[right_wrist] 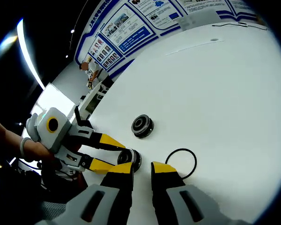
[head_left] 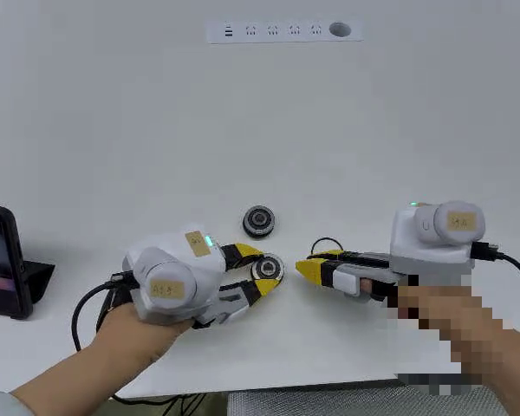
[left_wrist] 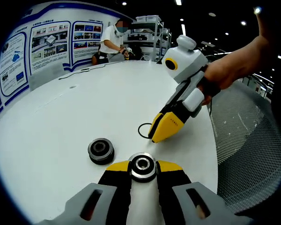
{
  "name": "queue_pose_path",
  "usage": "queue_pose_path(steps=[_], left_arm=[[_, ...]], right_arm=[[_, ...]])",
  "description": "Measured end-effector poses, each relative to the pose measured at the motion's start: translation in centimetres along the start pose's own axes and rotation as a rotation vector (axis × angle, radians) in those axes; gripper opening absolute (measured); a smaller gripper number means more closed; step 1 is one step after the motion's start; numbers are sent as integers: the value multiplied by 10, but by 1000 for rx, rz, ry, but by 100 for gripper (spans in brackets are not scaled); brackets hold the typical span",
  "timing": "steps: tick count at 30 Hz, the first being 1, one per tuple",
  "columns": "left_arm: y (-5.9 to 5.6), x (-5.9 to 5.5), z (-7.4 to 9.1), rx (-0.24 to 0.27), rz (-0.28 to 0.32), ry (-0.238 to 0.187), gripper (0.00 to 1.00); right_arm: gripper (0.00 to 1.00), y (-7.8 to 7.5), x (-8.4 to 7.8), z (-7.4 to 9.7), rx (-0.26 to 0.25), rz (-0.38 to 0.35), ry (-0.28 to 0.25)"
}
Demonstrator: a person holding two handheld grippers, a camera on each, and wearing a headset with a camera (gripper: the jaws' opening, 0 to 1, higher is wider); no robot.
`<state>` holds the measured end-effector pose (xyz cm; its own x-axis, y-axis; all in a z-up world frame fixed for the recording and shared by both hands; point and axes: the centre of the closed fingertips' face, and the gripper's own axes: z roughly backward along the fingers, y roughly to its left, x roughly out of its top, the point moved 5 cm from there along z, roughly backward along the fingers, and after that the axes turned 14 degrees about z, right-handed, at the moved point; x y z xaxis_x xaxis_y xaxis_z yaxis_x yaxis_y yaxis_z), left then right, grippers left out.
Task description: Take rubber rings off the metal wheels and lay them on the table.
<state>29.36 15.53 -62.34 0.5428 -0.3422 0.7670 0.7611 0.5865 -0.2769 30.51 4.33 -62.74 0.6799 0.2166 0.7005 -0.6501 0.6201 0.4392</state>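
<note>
The left gripper is clenched on a wheel, pinching its bare metal rim between the yellow jaws just above the table; a hand holds the gripper from behind; a second wheel, dark around its rim, lies flat on the table a little beyond the held one, apart from both grippers. A black ring lies flat on the table as a loose loop, just beside the tips of the right gripper and near the held wheel; nothing touches it. The right gripper points toward the left one, tips close to the held wheel; in its own view the jaws stand slightly parted with bare table between them, gripping nothing. A power strip lies at the far edge; a dark tablet stands propped at the left.
</note>
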Motion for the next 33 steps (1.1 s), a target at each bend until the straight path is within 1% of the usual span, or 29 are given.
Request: queue_pose_path(steps=[1, 2, 6, 11, 12, 15, 23, 33], left_arm=[[0, 1, 0, -3, 0, -6, 21], [0, 0, -1, -3, 6, -5, 21], [0, 1, -2, -2, -6, -1, 18], [1, 2, -2, -2, -29, 7, 15], [1, 1, -2, -7, -35, 15, 14], [0, 0, -1, -7, -50, 17, 14], [1, 0, -2, -4, -58, 16, 14], [2, 0, -2, -2, -52, 12, 13]], right_arm=[[16, 0, 0, 0, 1, -2, -1], [16, 1, 0, -1, 6, -7, -2], [16, 3, -1, -2, 15, -19, -4], [16, 6, -1, -5, 25, -21, -2], [16, 6, -1, -6, 26, -20, -2], [16, 7, 0, -7, 31, -24, -2], [17, 8, 0, -16, 58, -50, 2], [19, 8, 1, -26, 94, -108, -6]])
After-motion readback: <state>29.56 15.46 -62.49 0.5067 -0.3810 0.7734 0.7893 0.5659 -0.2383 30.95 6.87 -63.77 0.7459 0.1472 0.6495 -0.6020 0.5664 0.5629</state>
